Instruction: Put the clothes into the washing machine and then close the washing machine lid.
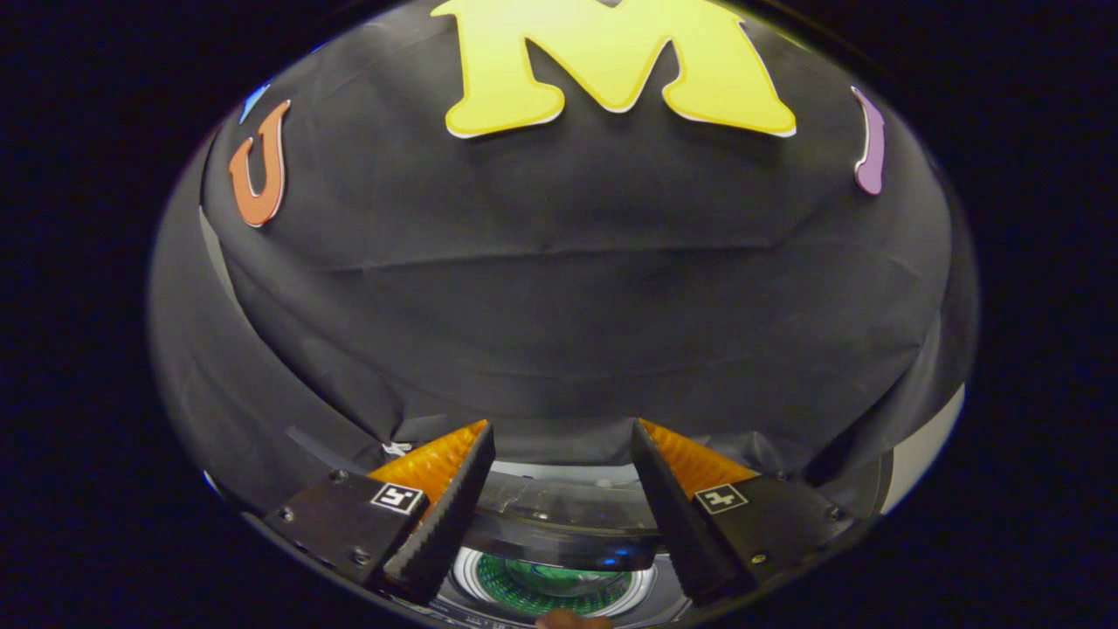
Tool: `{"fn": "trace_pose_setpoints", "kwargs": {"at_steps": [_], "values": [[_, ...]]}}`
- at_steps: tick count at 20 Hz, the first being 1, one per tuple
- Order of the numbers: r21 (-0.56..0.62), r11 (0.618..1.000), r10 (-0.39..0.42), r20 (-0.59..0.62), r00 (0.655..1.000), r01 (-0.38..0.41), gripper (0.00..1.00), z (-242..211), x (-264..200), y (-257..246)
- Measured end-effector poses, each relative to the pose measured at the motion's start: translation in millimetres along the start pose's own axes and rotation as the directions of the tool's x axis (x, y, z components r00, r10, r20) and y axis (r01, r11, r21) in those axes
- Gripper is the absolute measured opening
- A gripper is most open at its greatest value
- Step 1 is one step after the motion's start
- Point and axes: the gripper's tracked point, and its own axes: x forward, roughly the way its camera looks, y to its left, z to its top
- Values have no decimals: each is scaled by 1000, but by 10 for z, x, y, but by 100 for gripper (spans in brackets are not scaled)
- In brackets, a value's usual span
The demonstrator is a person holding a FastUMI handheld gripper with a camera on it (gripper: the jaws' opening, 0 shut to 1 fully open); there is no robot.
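above washing machine (559,559): gripper (563,454) wide open, holding nothing; raised lid (568,524) between fingers.

Creased black cloth wall (559,297) under dim light.

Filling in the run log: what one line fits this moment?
gripper: open, holding nothing | dark see-through washing machine lid: raised, between fingers | round drum with green inside: below
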Motion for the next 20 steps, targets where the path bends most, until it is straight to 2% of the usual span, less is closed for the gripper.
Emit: {"fn": "trace_pose_setpoints", "kwargs": {"at_steps": [7,20], "values": [[-7,1000,-4,5,1000,4,98,-15,-29,2],[-38,999,7,130,992,-2,98,-61,-185,34]]}}
